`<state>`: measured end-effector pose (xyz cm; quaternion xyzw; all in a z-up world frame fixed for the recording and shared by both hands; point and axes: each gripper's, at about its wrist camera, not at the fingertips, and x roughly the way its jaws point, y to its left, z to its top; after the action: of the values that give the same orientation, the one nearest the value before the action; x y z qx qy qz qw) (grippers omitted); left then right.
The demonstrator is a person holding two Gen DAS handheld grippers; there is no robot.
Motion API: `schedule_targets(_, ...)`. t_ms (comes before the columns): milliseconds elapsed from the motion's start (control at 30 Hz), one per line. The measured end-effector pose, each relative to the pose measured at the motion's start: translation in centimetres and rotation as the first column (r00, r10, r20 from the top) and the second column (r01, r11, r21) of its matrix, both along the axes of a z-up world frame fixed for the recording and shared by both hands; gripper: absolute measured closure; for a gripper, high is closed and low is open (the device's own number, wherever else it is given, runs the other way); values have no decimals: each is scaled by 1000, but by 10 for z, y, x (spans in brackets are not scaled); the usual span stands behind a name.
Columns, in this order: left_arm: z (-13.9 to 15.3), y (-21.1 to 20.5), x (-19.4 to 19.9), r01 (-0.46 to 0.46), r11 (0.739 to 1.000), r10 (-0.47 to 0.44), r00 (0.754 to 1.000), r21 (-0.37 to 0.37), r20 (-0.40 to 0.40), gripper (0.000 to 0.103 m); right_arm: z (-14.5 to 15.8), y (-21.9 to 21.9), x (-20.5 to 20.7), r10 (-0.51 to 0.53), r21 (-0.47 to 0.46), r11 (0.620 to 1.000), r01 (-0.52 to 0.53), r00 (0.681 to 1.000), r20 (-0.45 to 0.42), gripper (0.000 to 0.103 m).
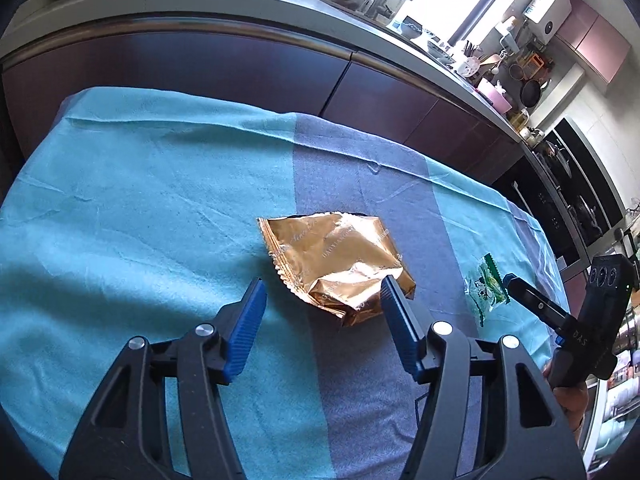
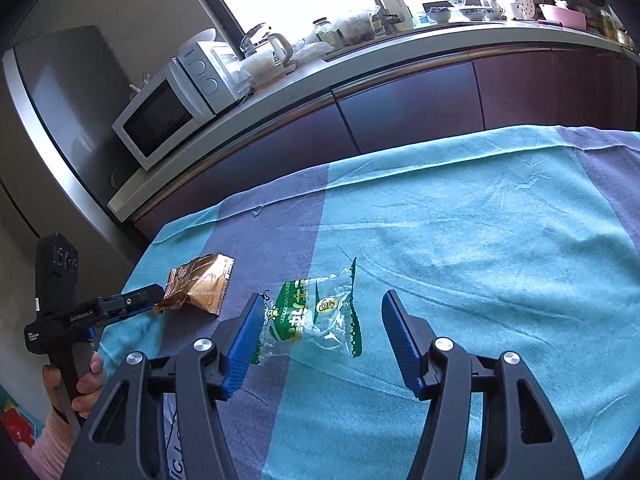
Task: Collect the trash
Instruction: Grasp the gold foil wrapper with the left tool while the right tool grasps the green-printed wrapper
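A crumpled gold foil wrapper (image 1: 340, 264) lies on the blue striped cloth (image 1: 140, 200). My left gripper (image 1: 324, 292) is open, its blue pads on either side of the wrapper's near end, just above it. A clear and green plastic wrapper (image 2: 316, 316) lies flat on the cloth (image 2: 480, 260). My right gripper (image 2: 320, 308) is open around its near part, the left pad over its edge. The gold wrapper (image 2: 200, 284) and the left gripper (image 2: 144, 300) show at the left of the right wrist view. The green wrapper (image 1: 486, 284) and the right gripper (image 1: 516, 284) show at the right of the left wrist view.
Dark cabinet fronts (image 1: 240, 68) and a cluttered counter (image 2: 440, 36) run behind the table. A white microwave (image 2: 160, 120) and a small oven (image 2: 208, 72) stand on the counter. A grey fridge (image 2: 68, 92) is at the left.
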<state>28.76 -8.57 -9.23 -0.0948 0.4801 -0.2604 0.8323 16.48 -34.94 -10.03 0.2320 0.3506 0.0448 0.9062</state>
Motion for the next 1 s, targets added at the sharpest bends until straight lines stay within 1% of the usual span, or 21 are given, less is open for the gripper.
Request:
schedule_targets(100, -4, -4, 3, 3, 1000, -3, 1000, -9, -13, 45, -2, 0, 2, 12, 15, 1000, -12, 1000, 0, 44)
schedule_targets(167, -5, -7, 4, 9, 1000, -9, 1000, -9, -10, 49, -2, 1, 2, 24, 19, 1000, -24, 1000, -1, 44)
schedule_targets(200, -5, -8, 4, 12, 1000, -12, 1000, -11, -13, 54, -3, 2, 2, 30, 20, 999, -30, 1000, -2, 45)
schedule_targets(233, -6, -9, 5, 16, 1000, -16, 1000, -12, -18, 61, -4, 3, 3, 36, 21, 999, -36, 999, -3, 47)
schedule_targets(267, -6, -10, 4, 18, 1000, -19, 1000, -11, -18, 65, -4, 4, 3, 39, 22, 999, -39, 999, -5, 49)
schedule_targets(333, -7, -12, 3, 22, 1000, -22, 1000, -4, -16, 76, -6, 5, 3, 49, 24, 999, -49, 999, -11, 58)
schedule_targets(400, -9, -13, 1, 26, 1000, -26, 1000, -6, -17, 83, -7, 6, 2, 55, 27, 998, -55, 998, -12, 63)
schedule_targets(433, -9, -13, 0, 27, 1000, -27, 999, -7, -17, 87, -7, 7, 2, 62, 25, 998, -62, 998, -11, 69)
schedule_targets(500, -9, -14, -3, 30, 1000, -30, 999, -5, -12, 93, -6, 8, 2, 68, 22, 997, -68, 998, -8, 77)
schedule_targets(667, -6, -13, -14, 39, 999, -39, 999, -9, 15, 96, -2, 11, -1, 87, 23, 996, -87, 996, 9, 90)
schedule_targets(700, -4, -12, -17, 41, 999, -41, 999, -13, 21, 96, -2, 12, -1, 90, 24, 996, -90, 996, 10, 95)
schedule_targets(733, -3, -11, -21, 45, 999, -45, 999, -18, 25, 98, -2, 13, -2, 94, 28, 995, -95, 995, 13, 97)
schedule_targets(800, 0, -9, -27, 52, 998, -51, 998, -19, 39, 99, -1, 13, -4, 100, 32, 994, -101, 995, 18, 99)
schedule_targets(1000, 9, 6, -49, 58, 997, -55, 996, -43, 63, 99, 4, 15, -14, 106, 56, 992, -109, 993, 49, 100)
